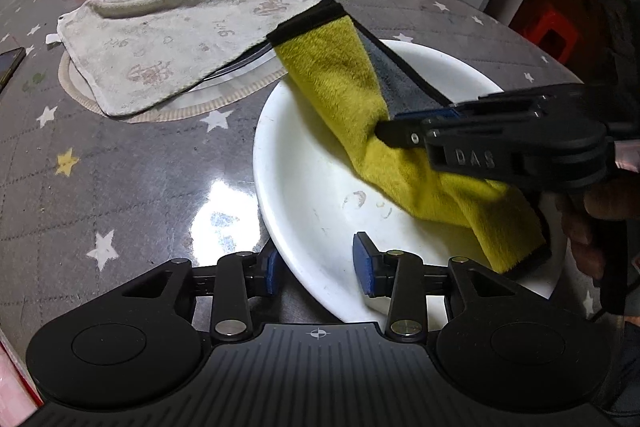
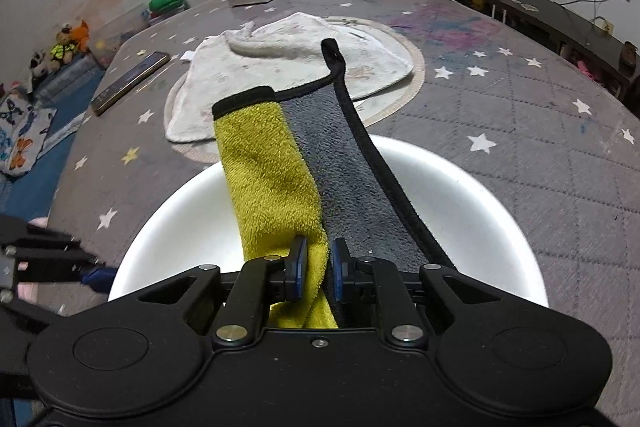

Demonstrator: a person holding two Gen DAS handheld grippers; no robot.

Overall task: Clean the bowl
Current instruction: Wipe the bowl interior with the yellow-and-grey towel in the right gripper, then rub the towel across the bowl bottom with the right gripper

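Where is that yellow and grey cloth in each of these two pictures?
Left wrist view: the yellow and grey cloth runs from centre to lower right, pinched by the right tool over the white bowl.
Right wrist view: the cloth stands at centre, rising from the tool.
Shared landmark: the white towel behind the bowl.

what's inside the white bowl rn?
The yellow-grey cloth held by the right gripper drapes into the white bowl; faint marks show on the bare bottom. Whatever lies beneath the cloth is hidden.
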